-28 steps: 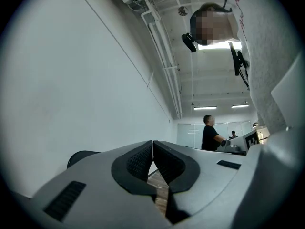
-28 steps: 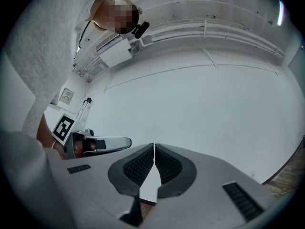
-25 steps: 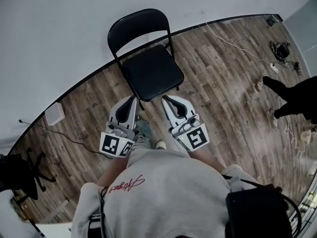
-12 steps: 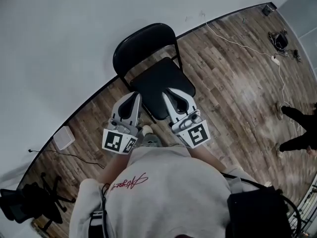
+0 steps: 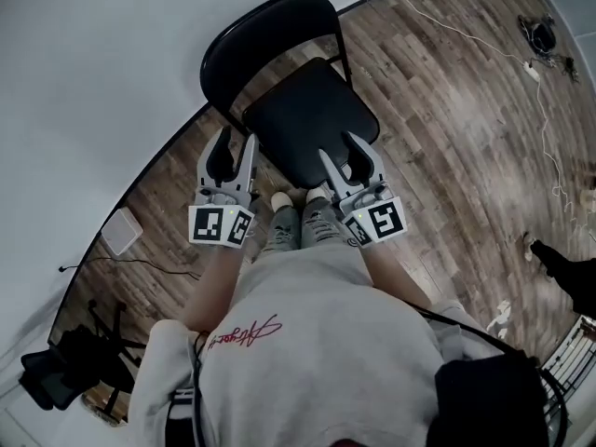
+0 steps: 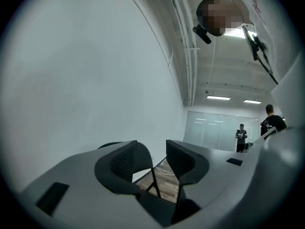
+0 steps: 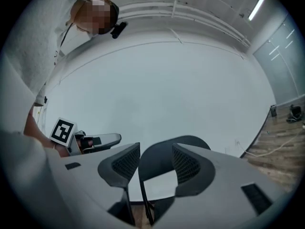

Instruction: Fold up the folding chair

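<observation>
Black folding chair (image 5: pixel 312 119) stands unfolded at the person's twelve o'clock as both tools close in: left gripper (image 5: pixel 233 147) at the seat's eight o'clock, right gripper (image 5: pixel 345 155) at five, jaws just opened halfway, both empty, a grasp seemingly next

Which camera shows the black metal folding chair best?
The head view: the black metal folding chair shows seat and backrest fully. The right gripper view catches only its backrest and some frame; the left gripper view, just a thin frame tube.

folding chair (image 5: pixel 265 40) on floor (image 5: pixel 447 156) near wall (image 5: pixel 93 63); left hand-held gripper (image 5: pixel 235 143) beside seat (image 5: pixel 307 115), right hand-held gripper (image 5: pixel 343 149) over seat.
</observation>
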